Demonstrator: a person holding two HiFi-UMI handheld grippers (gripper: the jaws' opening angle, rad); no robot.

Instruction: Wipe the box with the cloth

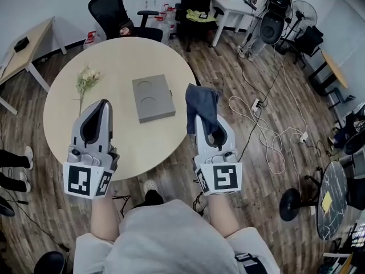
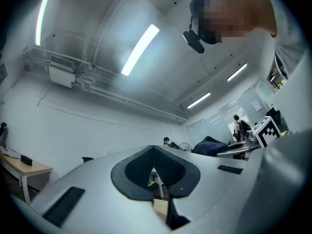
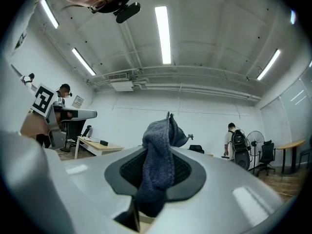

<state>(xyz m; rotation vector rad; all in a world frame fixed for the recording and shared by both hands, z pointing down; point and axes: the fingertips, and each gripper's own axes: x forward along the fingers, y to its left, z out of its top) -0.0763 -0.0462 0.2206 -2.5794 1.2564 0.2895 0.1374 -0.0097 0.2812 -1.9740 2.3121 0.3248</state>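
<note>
The grey box (image 1: 153, 98) sits on the counter (image 1: 60, 116), long axis running away from the person, just ahead-left of the blue cloth (image 1: 201, 104) pinched in the right hand-held gripper (image 1: 203, 120), while the left hand-held gripper (image 1: 103, 104) hovers pressed together, empty.

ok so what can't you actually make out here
Box: seen only in the head view, too small to show dust or marks; both gripper views point up at the room.
Cloth: its lower end is swallowed by the shut jaws of the right gripper.
Table: parts of its near edge lie behind the left gripper and the right gripper in the head view.
</note>
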